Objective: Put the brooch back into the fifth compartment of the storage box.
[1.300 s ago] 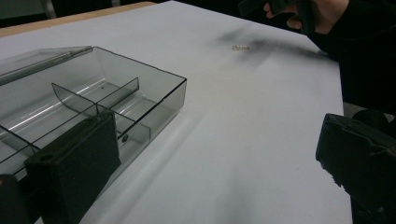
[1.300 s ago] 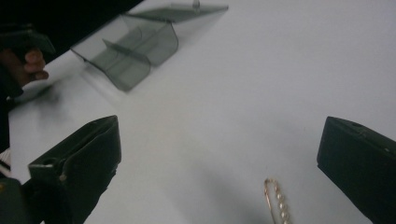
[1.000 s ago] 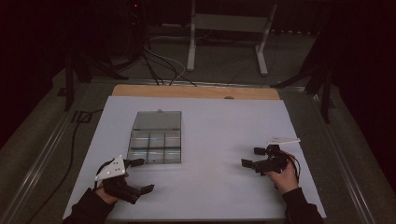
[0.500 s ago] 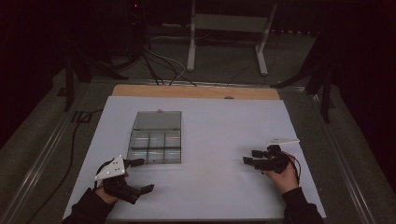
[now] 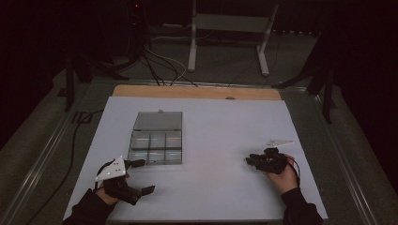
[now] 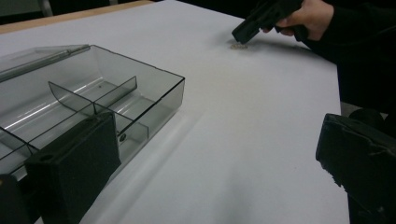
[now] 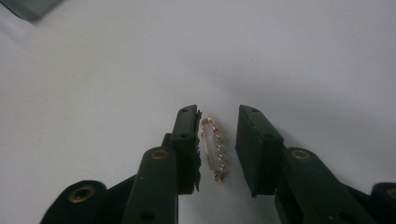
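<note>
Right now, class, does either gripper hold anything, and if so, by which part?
Nothing is held. The right gripper has its jaws open around a gold safety pin lying on the table. The left gripper is open too.

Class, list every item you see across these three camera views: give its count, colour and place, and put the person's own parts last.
Table sheet: one, white, covering most of the tabletop.
Wooden edge: one, tan, along the table's far side.
Compartment box: one, clear grey, lid open, left of centre on the sheet.
Safety pin: one, gold, flat on the sheet between the right gripper's jaws.
Metal stand: one, pale, on the floor beyond the table.
Cables: several, dark and light, on the floor.
Left gripper: one, black, jaws wide apart beside the box.
Right gripper: one, black, jaws open around the pin.
</note>
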`<act>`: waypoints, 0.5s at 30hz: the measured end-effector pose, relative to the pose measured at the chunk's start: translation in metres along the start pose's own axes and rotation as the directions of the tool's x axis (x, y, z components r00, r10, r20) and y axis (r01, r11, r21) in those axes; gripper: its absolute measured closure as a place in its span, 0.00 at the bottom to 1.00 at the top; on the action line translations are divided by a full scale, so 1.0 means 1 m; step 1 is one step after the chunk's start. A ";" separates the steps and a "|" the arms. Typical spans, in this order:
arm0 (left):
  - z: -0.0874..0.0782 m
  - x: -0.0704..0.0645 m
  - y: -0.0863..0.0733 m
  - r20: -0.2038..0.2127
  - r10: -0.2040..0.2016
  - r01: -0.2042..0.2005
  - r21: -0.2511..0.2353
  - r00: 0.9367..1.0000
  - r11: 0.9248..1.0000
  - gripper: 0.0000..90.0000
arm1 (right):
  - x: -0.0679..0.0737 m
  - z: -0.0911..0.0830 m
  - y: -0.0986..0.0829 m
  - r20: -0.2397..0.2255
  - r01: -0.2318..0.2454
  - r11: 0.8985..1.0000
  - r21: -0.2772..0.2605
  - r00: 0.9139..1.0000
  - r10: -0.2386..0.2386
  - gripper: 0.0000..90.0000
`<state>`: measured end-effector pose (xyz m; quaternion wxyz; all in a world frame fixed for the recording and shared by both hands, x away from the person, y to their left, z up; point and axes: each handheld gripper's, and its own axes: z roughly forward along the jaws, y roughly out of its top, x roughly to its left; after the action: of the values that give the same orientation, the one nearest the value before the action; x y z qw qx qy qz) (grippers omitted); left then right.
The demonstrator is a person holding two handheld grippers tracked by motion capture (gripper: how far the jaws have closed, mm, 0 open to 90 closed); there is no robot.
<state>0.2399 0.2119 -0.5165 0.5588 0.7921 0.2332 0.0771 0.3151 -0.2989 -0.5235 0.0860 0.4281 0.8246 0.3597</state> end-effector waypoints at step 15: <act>0.000 0.000 0.000 0.002 0.000 0.000 0.002 1.000 1.000 0.01 | 0.017 0.006 0.002 0.099 0.131 0.988 0.077 0.985 -0.138 0.94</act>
<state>0.2399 0.2118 -0.5166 0.5583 0.7926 0.2328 0.0761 0.3087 -0.2823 -0.5233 0.1378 0.3923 0.8582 0.3009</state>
